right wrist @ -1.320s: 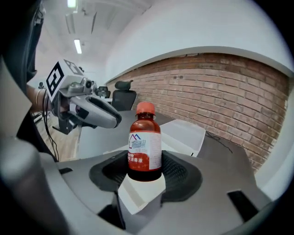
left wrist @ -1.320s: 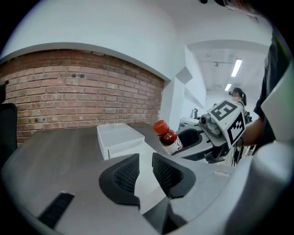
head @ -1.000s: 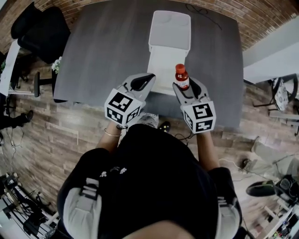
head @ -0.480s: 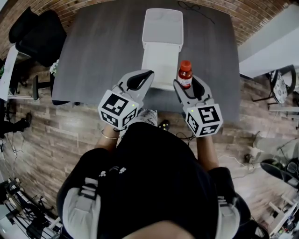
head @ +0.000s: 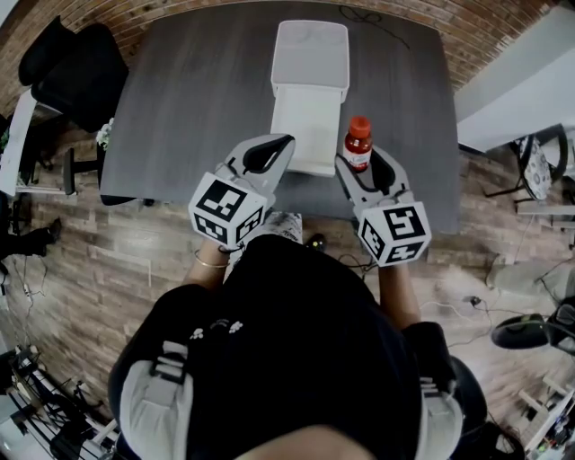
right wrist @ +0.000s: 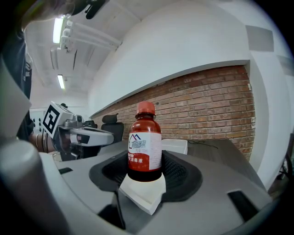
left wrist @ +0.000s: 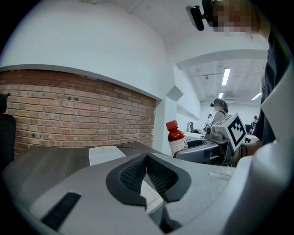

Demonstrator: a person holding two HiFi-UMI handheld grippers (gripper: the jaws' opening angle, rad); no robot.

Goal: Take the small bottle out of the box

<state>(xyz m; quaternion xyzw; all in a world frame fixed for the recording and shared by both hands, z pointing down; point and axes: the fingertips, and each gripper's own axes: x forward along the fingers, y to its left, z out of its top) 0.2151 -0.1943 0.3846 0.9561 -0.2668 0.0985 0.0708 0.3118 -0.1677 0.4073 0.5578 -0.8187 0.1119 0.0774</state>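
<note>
A small brown bottle (head: 358, 144) with a red cap and a white and red label stands upright in my right gripper (head: 361, 167), which is shut on it at its lower body; the bottle (right wrist: 144, 144) fills the middle of the right gripper view. The white box (head: 308, 112) lies open on the grey table (head: 198, 99), its lid (head: 311, 49) folded back; the bottle is outside it, raised by its near right corner. My left gripper (head: 274, 151) is shut with nothing in it, at the box's near left corner. The left gripper view shows its closed jaws and the bottle (left wrist: 175, 137) at right.
A black office chair (head: 76, 63) stands off the table's left end. A thin cable (head: 382, 22) lies on the table behind the box. The table's near edge runs just under both grippers; wood floor lies around. A brick wall (left wrist: 78, 114) is beyond the table.
Both grippers have risen a little towards the camera, the right one carrying the bottle up and slightly right of the box. The head view has shifted slightly.
</note>
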